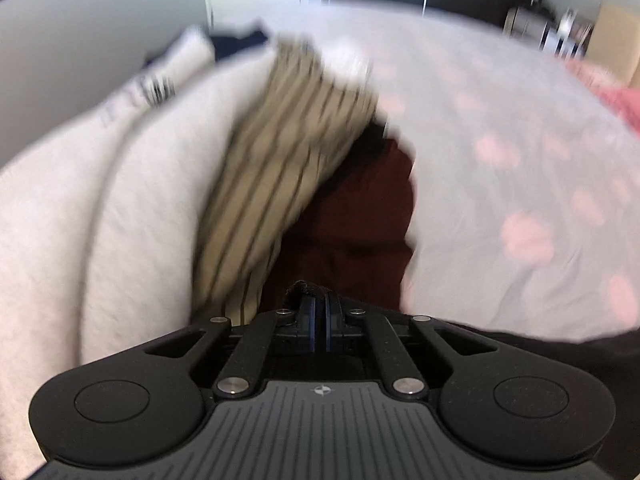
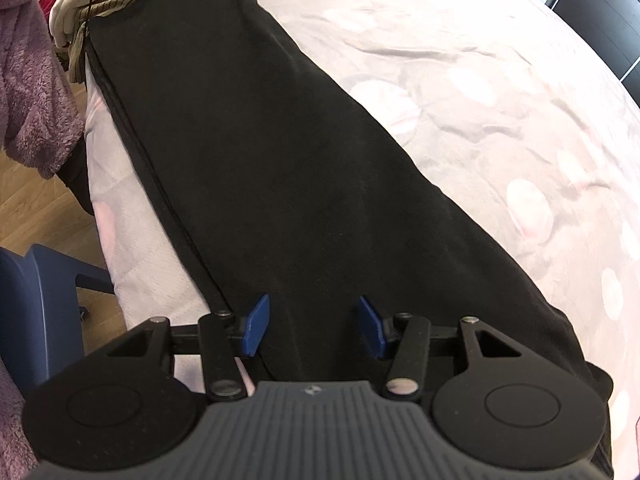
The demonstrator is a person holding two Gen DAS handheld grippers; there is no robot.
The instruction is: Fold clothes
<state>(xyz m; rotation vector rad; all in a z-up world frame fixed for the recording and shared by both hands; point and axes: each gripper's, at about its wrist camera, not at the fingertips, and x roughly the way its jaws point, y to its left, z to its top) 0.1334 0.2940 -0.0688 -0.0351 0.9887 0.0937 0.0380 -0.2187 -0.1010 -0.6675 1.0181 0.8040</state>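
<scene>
A long black garment (image 2: 280, 168) lies stretched along the bed's edge in the right wrist view. My right gripper (image 2: 314, 326) is open just above its near end, blue pads (image 2: 256, 330) apart over the cloth. In the blurred left wrist view my left gripper (image 1: 319, 300) is shut on a bit of black cloth (image 1: 298, 290), its pads pressed together. Black fabric (image 1: 540, 338) trails off to its right. Ahead of it lie a dark red garment (image 1: 360, 216), a tan striped garment (image 1: 288, 152) and a white garment (image 1: 132, 208).
The bed has a pale sheet with pink dots (image 2: 500, 100). A pile of clothes (image 2: 80, 12) and a purple fleece (image 2: 28, 80) sit at the far left of the bed. A blue chair (image 2: 36, 300) stands on the wood floor (image 2: 36, 208) beside the bed.
</scene>
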